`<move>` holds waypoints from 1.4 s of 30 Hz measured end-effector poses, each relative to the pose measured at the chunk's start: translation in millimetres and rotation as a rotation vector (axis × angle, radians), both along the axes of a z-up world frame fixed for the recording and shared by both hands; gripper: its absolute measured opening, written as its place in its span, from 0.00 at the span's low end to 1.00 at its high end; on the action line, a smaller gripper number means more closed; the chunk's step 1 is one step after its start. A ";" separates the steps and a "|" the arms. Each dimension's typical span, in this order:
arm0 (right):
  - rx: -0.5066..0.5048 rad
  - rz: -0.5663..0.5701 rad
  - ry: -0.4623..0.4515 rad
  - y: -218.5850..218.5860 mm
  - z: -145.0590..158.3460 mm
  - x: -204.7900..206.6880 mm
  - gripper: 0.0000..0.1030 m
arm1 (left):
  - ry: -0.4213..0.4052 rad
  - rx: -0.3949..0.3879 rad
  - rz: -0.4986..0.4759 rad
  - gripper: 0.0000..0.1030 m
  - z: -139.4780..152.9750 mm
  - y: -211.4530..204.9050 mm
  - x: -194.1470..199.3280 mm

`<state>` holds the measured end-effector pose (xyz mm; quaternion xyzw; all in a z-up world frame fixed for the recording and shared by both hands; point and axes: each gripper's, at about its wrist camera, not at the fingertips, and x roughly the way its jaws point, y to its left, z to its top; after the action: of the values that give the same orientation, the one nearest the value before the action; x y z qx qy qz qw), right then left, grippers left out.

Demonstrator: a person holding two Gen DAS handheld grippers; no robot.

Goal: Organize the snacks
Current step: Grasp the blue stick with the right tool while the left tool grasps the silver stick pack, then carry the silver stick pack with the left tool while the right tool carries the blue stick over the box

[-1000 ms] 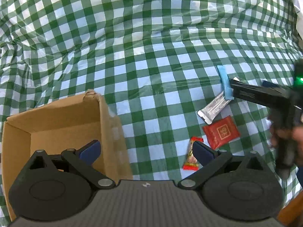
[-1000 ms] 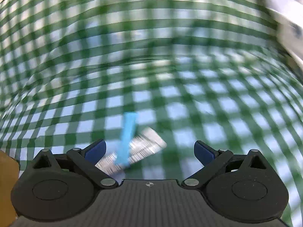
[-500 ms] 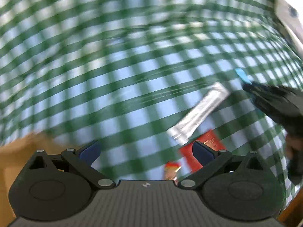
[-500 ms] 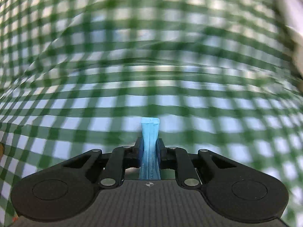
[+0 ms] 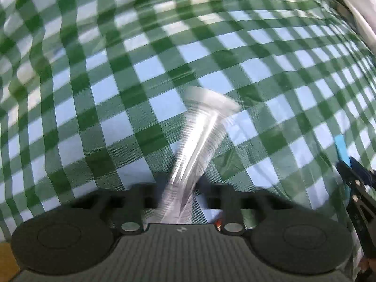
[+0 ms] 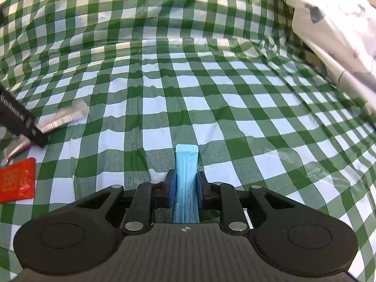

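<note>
The left hand-held gripper [image 5: 178,195] is seen clamped around the lower end of a silver foil snack stick [image 5: 199,141], its jaws having just been closing on it. The stick is tilted up and away from the fingers, its far sealed end blurred above the green-checked cloth [image 5: 94,94] that covers the tabletop. In the right wrist view the same stick [image 6: 63,116] is seen at the left edge, pinched by the dark fingers of that gripper [image 6: 35,132], so that it can probably be lifted clear of the cloth. Just below it, a red square packet [image 6: 17,182] is left flat on the cloth, ungrasped and evidently waiting its turn.

Further right, the right hand-held gripper [image 6: 186,191] is clenched on a light blue stick pack [image 6: 186,164]. The pack is gripped across its narrow width and is held pointing straight forward between the pads [image 6: 170,188], a grip that should keep so thin a thing from swivelling. At the far right a crumpled white plastic sheet [image 6: 329,23] is seen lying beyond the cloth. No container for the snacks is clearly shown in either view.
</note>
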<state>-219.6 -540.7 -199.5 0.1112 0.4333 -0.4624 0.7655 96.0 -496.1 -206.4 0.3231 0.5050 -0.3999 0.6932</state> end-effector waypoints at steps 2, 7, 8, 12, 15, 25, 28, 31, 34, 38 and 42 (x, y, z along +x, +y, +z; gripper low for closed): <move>-0.001 -0.010 -0.009 5.0 2.3 -2.2 0.14 | 0.010 -0.017 0.036 0.17 8.6 8.7 2.7; 0.010 -0.058 -0.101 23.0 40.6 -5.2 0.14 | 0.001 -0.125 0.067 0.17 62.3 49.5 -9.3; 0.009 -0.058 -0.127 30.8 51.8 -4.6 0.14 | -0.016 -0.154 0.066 0.17 77.7 63.7 -16.3; 0.016 -0.026 -0.221 77.1 102.5 -1.9 0.14 | -0.046 -0.245 0.064 0.17 136.1 128.2 -51.0; 0.053 0.042 -0.274 122.6 135.0 5.5 0.14 | -0.039 -0.263 0.099 0.17 169.2 186.4 -75.9; 0.250 0.353 -0.298 320.0 188.3 32.8 0.14 | -0.126 -0.228 0.281 0.17 219.2 386.0 -133.4; 0.286 0.424 -0.280 367.0 193.9 38.8 0.14 | -0.154 -0.212 0.340 0.17 224.7 442.2 -140.4; 0.298 0.470 -0.262 397.5 199.3 41.6 0.14 | -0.186 -0.203 0.394 0.17 226.7 485.6 -146.7; 0.281 0.509 -0.244 415.1 206.8 46.7 0.14 | -0.183 -0.216 0.441 0.17 228.5 520.1 -149.2; 0.246 0.555 -0.223 438.6 216.3 52.2 0.14 | -0.202 -0.261 0.472 0.17 235.9 550.5 -158.2; 0.225 0.587 -0.196 459.5 220.2 54.2 0.14 | -0.200 -0.292 0.472 0.17 236.4 562.2 -162.6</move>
<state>-165.5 -81.1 20.7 0.1093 0.4193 -0.1583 0.8872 -66.6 66.0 30.1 0.1314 0.4325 -0.2621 0.8526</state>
